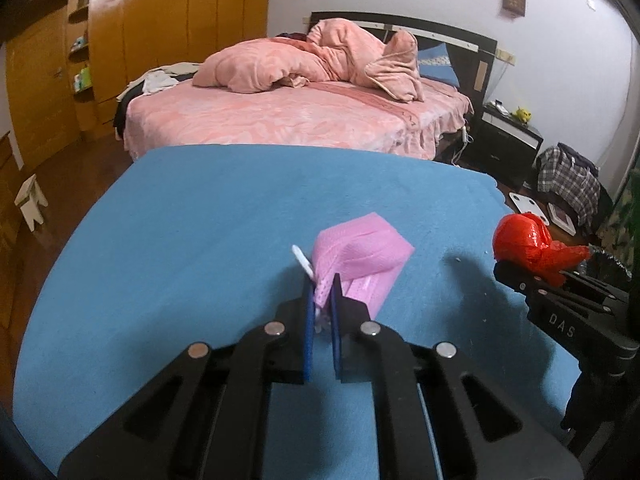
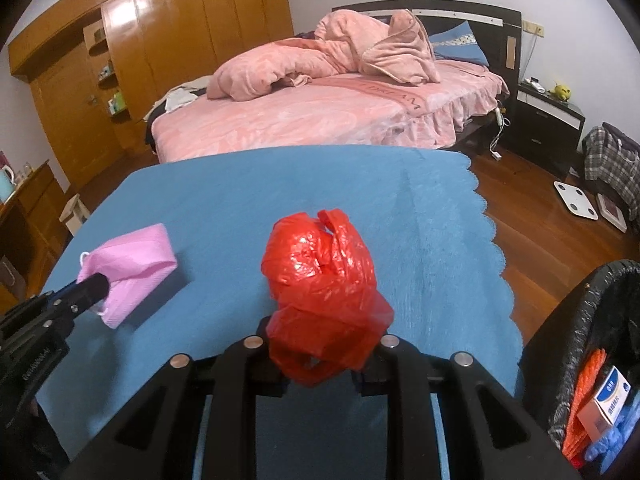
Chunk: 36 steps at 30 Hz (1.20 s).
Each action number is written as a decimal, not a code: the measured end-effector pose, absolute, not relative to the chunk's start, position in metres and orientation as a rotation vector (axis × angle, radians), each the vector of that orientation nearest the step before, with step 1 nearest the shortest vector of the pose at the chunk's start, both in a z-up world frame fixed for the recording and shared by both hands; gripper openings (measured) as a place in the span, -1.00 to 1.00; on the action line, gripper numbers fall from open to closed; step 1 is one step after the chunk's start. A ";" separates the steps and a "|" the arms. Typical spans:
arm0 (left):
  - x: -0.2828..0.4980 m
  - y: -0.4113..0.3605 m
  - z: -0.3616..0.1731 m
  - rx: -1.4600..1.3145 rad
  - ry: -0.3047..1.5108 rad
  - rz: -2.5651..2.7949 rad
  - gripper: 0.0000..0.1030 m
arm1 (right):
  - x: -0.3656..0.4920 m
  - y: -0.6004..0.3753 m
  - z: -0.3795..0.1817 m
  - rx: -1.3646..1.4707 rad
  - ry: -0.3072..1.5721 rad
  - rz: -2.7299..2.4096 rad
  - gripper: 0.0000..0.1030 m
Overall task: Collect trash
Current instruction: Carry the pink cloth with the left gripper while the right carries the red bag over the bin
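Over the blue cloth (image 2: 280, 184) | I have left gripper (image 1: 322, 280) clamped on pink mask (image 1: 360, 256), lifted at left | right gripper (image 2: 320, 344) pinching red plastic bag (image 2: 320, 264), mid-table | lined bin (image 2: 592, 320) far right.

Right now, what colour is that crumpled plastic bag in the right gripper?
Bright red, shiny plastic bag; clearest in the right wrist view.
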<state>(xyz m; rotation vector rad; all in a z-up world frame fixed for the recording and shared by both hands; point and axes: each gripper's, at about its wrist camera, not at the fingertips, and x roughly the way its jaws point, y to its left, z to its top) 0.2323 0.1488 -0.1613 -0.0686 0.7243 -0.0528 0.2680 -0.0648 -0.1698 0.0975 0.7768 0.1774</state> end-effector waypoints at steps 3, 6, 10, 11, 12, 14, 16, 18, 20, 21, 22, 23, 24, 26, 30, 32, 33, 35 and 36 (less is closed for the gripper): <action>0.224 0.152 -0.154 -0.074 0.709 -0.042 -0.87 | 0.261 -0.065 -0.163 0.093 0.762 0.179 -0.57; 0.214 0.150 -0.147 -0.072 0.694 -0.040 -0.87 | 0.254 -0.066 -0.155 0.091 0.750 0.185 -0.57; 0.205 0.147 -0.138 -0.079 0.681 -0.039 -0.87 | 0.246 -0.066 -0.145 0.084 0.733 0.192 -0.57; 0.203 0.146 -0.135 -0.078 0.675 -0.038 -0.87 | 0.243 -0.066 -0.142 0.078 0.727 0.194 -0.57; 0.200 0.144 -0.133 -0.077 0.671 -0.038 -0.87 | 0.240 -0.066 -0.140 0.076 0.723 0.196 -0.57; 0.194 0.143 -0.128 -0.080 0.661 -0.042 -0.87 | 0.234 -0.067 -0.136 0.077 0.717 0.201 -0.57; 0.190 0.142 -0.124 -0.086 0.655 -0.045 -0.87 | 0.229 -0.067 -0.131 0.078 0.710 0.207 -0.57; 0.185 0.141 -0.119 -0.085 0.646 -0.047 -0.87 | 0.221 -0.068 -0.123 0.072 0.696 0.213 -0.57; 0.179 0.138 -0.112 -0.084 0.634 -0.053 -0.87 | 0.213 -0.071 -0.118 0.070 0.682 0.219 -0.57; 0.176 0.136 -0.109 -0.082 0.628 -0.055 -0.87 | 0.210 -0.071 -0.114 0.071 0.677 0.221 -0.57; 0.173 0.134 -0.105 -0.079 0.621 -0.058 -0.87 | 0.206 -0.072 -0.111 0.070 0.671 0.223 -0.57; 0.171 0.133 -0.103 -0.077 0.615 -0.060 -0.87 | 0.203 -0.073 -0.109 0.069 0.666 0.224 -0.57; 0.167 0.131 -0.100 -0.076 0.609 -0.063 -0.87 | 0.199 -0.074 -0.105 0.066 0.661 0.225 -0.57; 0.162 0.129 -0.095 -0.076 0.598 -0.066 -0.87 | 0.193 -0.075 -0.101 0.065 0.654 0.227 -0.57; 0.152 0.122 -0.085 -0.075 0.583 -0.073 -0.87 | 0.180 -0.080 -0.091 0.062 0.637 0.228 -0.57; 0.148 0.118 -0.081 -0.071 0.577 -0.080 -0.87 | 0.174 -0.083 -0.086 0.062 0.628 0.228 -0.57; 0.145 0.116 -0.079 -0.068 0.574 -0.084 -0.87 | 0.170 -0.084 -0.082 0.062 0.621 0.227 -0.57; 0.139 0.111 -0.074 -0.062 0.568 -0.095 -0.87 | 0.164 -0.088 -0.077 0.064 0.609 0.225 -0.57; 0.136 0.107 -0.072 -0.058 0.565 -0.102 -0.87 | 0.161 -0.090 -0.074 0.064 0.604 0.224 -0.57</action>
